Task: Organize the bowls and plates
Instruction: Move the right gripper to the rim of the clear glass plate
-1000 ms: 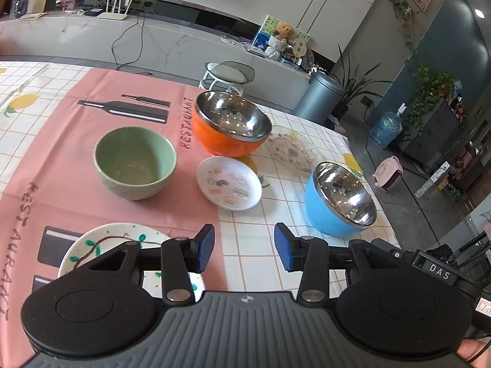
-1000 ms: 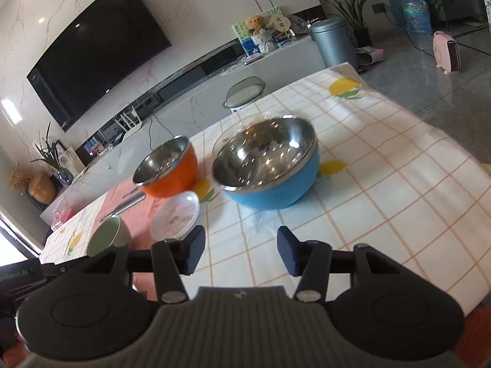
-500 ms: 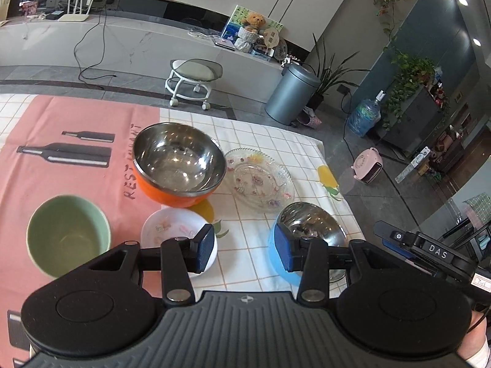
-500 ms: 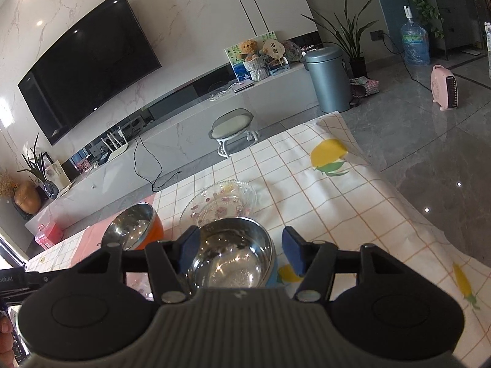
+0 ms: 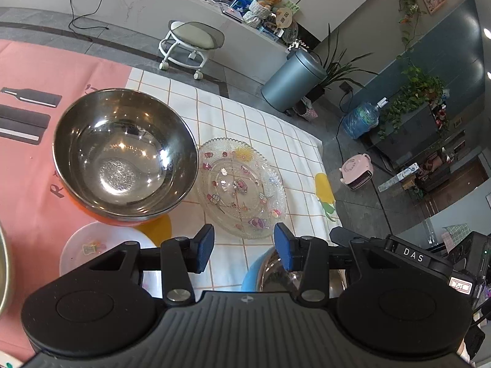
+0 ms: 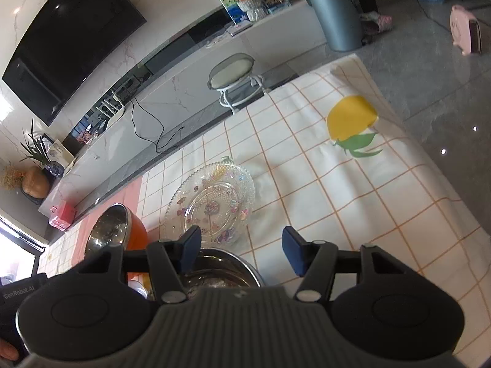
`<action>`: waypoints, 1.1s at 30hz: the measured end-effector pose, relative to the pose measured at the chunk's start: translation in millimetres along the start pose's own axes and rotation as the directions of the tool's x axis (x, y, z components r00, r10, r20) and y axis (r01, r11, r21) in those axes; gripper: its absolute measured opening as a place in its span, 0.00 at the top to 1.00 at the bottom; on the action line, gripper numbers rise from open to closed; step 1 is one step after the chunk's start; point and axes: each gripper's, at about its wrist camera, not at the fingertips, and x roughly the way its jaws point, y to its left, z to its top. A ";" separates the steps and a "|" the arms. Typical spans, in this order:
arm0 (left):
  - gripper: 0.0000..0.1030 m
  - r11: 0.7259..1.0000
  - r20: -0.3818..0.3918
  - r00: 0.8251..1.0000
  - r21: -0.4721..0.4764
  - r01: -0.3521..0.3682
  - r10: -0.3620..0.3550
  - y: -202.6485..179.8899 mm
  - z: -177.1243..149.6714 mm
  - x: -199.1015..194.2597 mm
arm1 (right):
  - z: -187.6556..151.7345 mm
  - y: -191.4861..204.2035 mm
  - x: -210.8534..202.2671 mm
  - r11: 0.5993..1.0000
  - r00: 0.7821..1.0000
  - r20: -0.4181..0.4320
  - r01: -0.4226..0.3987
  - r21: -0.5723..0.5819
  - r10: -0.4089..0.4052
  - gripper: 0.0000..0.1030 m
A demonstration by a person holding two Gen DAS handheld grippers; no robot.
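Clear glass plate (image 5: 242, 188) with flower prints lies on my checked tablecloth (image 5: 294, 147) beside the orange steel-lined bowl (image 5: 124, 153); my left gripper (image 5: 244, 251) and right gripper (image 6: 242, 250) hover above, jaws apart, empty.

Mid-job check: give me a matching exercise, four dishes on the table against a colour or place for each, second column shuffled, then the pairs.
Things:
1. steel-lined orange bowl
2. clear glass plate with flower prints
3. steel-lined blue bowl
4. small white printed plate

Descriptions:
A. transparent, on the white checked cloth
B. mostly hidden under a gripper's fingers
C. largest in the left wrist view, on the pink mat
D. just in front of the orange bowl, half behind the left gripper

Pairs: 1-C, 2-A, 3-B, 4-D
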 end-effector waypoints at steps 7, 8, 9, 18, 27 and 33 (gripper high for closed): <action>0.53 0.996 -0.006 0.998 -0.061 -0.070 0.070 7.2 4.3 30.4 | 19.0 -24.5 43.8 0.996 0.995 -0.096 -0.020 0.089 0.028 0.45; 0.53 0.995 -0.009 0.997 -0.070 -0.075 0.075 7.6 4.1 33.7 | 21.1 -26.6 48.7 0.996 0.994 -0.106 -0.022 0.091 0.032 0.47; 0.53 0.994 -0.010 0.997 -0.081 -0.077 0.077 8.1 3.1 37.1 | 22.0 -28.5 52.6 0.995 0.993 -0.111 -0.019 0.096 0.030 0.48; 0.63 0.987 -0.006 0.994 -0.118 -0.106 0.106 12.6 -0.1 53.8 | 28.7 -39.4 78.1 0.990 0.987 -0.147 -0.046 0.135 0.066 0.66; 0.86 0.981 -0.003 0.992 -0.150 -0.123 0.124 19.7 -2.8 57.3 | 34.1 -37.4 98.1 0.982 0.974 -0.186 -0.099 0.160 0.129 0.91; 0.87 0.989 -0.054 0.994 -0.113 -0.097 0.091 15.5 -8.3 53.9 | 30.2 -34.3 86.5 0.988 0.977 -0.187 -0.078 0.132 0.102 0.97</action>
